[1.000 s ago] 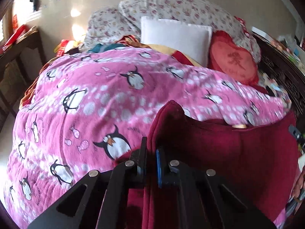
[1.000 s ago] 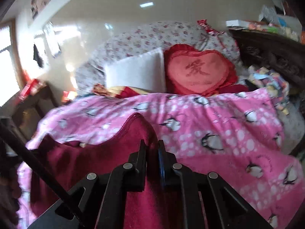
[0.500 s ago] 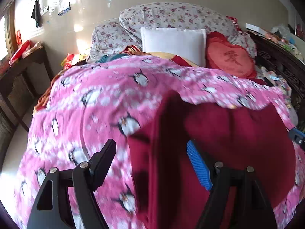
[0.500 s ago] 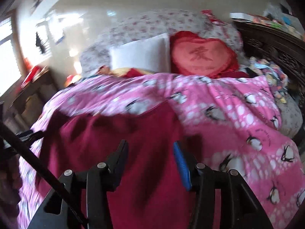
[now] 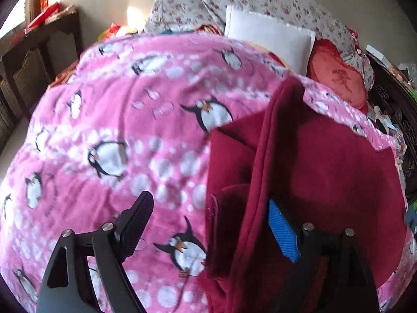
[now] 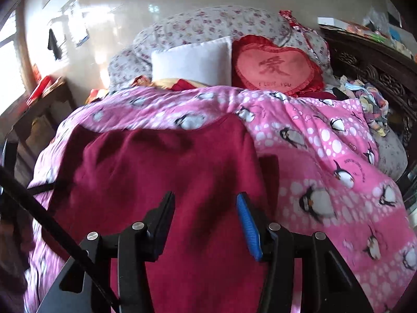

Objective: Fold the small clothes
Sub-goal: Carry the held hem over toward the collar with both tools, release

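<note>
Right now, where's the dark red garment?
The dark red garment lies on the pink penguin blanket, in front of the heart cushion; both views show it under open fingers, none gripping it.

Each matte black handheld two-finger gripper, the left [image 5: 211, 228] and the right [image 6: 206, 225], has angular fingers with cut-outs, silver screw heads and a ribbed blue pad [image 6: 249, 225] on one finger.

A matt, fleecy maroon garment [image 6: 161, 172] is lying on a soft plush pink blanket [image 5: 109, 120]; the headboard [image 6: 375, 67] is looking like carved dark wood.
</note>
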Motion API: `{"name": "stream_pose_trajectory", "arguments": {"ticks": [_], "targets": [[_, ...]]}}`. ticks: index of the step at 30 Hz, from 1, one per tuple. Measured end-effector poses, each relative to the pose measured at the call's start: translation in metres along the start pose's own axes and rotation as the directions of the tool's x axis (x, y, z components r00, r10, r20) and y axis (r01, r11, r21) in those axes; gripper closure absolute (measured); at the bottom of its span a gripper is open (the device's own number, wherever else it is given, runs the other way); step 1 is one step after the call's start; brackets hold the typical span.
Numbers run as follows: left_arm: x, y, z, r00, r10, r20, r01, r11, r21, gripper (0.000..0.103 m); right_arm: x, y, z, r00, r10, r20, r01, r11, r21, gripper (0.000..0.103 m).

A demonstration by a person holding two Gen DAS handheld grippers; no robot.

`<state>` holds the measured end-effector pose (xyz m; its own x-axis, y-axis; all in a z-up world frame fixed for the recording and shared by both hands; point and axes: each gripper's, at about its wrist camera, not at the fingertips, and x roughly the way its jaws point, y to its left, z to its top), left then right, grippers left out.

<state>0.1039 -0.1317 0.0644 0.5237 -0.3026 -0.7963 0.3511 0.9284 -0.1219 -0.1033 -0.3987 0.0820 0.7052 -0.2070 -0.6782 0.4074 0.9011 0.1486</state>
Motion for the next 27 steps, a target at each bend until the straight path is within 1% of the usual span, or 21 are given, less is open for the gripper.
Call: {"name": "stream_pose_trajectory", "arguments": {"ticks": [4, 6, 7, 8, 9, 10, 11, 13, 15, 17, 18, 19, 20, 21, 23, 25, 26, 27], "targets": [[-0.001, -0.002, 0.016, 1.0, 0.014, 0.024, -0.014, 0.999, -0.029, 0.017, -0.013, 0.007, -0.026, 1.0, 0.01, -0.002, -0.01, 1.0, -0.012, 0.05], [0.006, -0.004, 0.026, 0.999, 0.041, 0.031, -0.04, 0.999, -0.034, 0.017, -0.007, 0.012, -0.037, 1.0, -0.021, -0.007, 0.021, 0.999, -0.046, 0.05], [0.014, -0.006, 0.032, 0.998, 0.063, 0.022, -0.063, 0.998, -0.029, 0.017, 0.002, 0.014, -0.041, 0.999, -0.042, -0.027, 0.041, 0.997, -0.065, 0.049], [0.023, -0.004, 0.035, 0.997, 0.077, -0.002, -0.077, 0.997, -0.031, 0.017, 0.011, 0.017, -0.044, 0.997, -0.066, -0.044, 0.062, 0.994, -0.087, 0.048], [0.03, -0.003, 0.038, 0.996, 0.081, -0.024, -0.082, 0.996, -0.04, 0.015, 0.012, 0.019, -0.045, 0.996, -0.08, -0.041, 0.075, 0.992, -0.102, 0.047], [0.034, 0.0, 0.04, 0.997, 0.068, -0.034, -0.07, 0.996, -0.062, 0.015, 0.009, 0.021, -0.043, 0.996, -0.084, -0.041, 0.079, 0.991, -0.109, 0.047], [0.034, 0.002, 0.04, 0.998, 0.062, -0.033, -0.064, 0.996, -0.068, 0.015, 0.005, 0.022, -0.041, 0.996, -0.08, -0.042, 0.075, 0.991, -0.109, 0.047], [0.028, 0.0, 0.04, 0.998, 0.06, -0.016, -0.061, 0.997, -0.053, 0.015, -0.01, 0.022, -0.037, 0.999, -0.028, -0.017, 0.027, 0.996, -0.081, 0.047], [0.018, -0.004, 0.035, 0.997, 0.079, 0.023, -0.079, 0.997, -0.012, 0.015, -0.018, 0.024, -0.035, 1.0, 0.012, -0.001, -0.012, 0.998, -0.066, 0.047], [0.013, -0.005, 0.031, 0.995, 0.092, 0.035, -0.093, 0.996, 0.007, 0.015, -0.017, 0.029, -0.037, 1.0, 0.027, 0.0, -0.027, 0.997, -0.069, 0.047], [0.009, -0.006, 0.029, 0.995, 0.093, 0.039, -0.094, 0.996, 0.013, 0.015, -0.01, 0.032, -0.04, 1.0, 0.024, -0.016, -0.026, 0.997, -0.078, 0.046], [0.006, -0.006, 0.027, 0.995, 0.092, 0.042, -0.093, 0.996, 0.014, 0.015, -0.002, 0.035, -0.043, 0.999, 0.006, -0.036, -0.009, 0.996, -0.094, 0.044], [0.002, -0.006, 0.025, 0.995, 0.088, 0.046, -0.089, 0.996, 0.013, 0.015, 0.005, 0.037, -0.045, 0.999, -0.013, -0.05, 0.007, 0.994, -0.105, 0.043], [-0.002, -0.006, 0.023, 0.995, 0.083, 0.051, -0.084, 0.996, 0.011, 0.015, 0.01, 0.039, -0.047, 0.998, -0.032, -0.054, 0.026, 0.994, -0.11, 0.042], [-0.013, -0.006, 0.015, 0.996, 0.071, 0.058, -0.072, 0.997, 0.014, 0.015, 0.006, 0.044, -0.044, 0.998, -0.036, -0.047, 0.031, 0.994, -0.104, 0.035], [-0.023, -0.008, 0.01, 0.996, 0.064, 0.064, -0.066, 0.997, 0.026, 0.015, -0.003, 0.05, -0.036, 0.999, -0.017, -0.027, 0.015, 0.996, -0.093, 0.035], [-0.027, -0.008, 0.007, 0.996, 0.06, 0.067, -0.062, 0.998, 0.031, 0.015, -0.007, 0.052, -0.032, 1.0, 0.004, -0.018, -0.006, 0.996, -0.086, 0.035], [-0.032, -0.008, 0.004, 0.996, 0.055, 0.071, -0.057, 0.998, 0.034, 0.015, -0.009, 0.056, -0.025, 0.999, 0.041, -0.019, -0.043, 0.996, -0.073, 0.035]]}}
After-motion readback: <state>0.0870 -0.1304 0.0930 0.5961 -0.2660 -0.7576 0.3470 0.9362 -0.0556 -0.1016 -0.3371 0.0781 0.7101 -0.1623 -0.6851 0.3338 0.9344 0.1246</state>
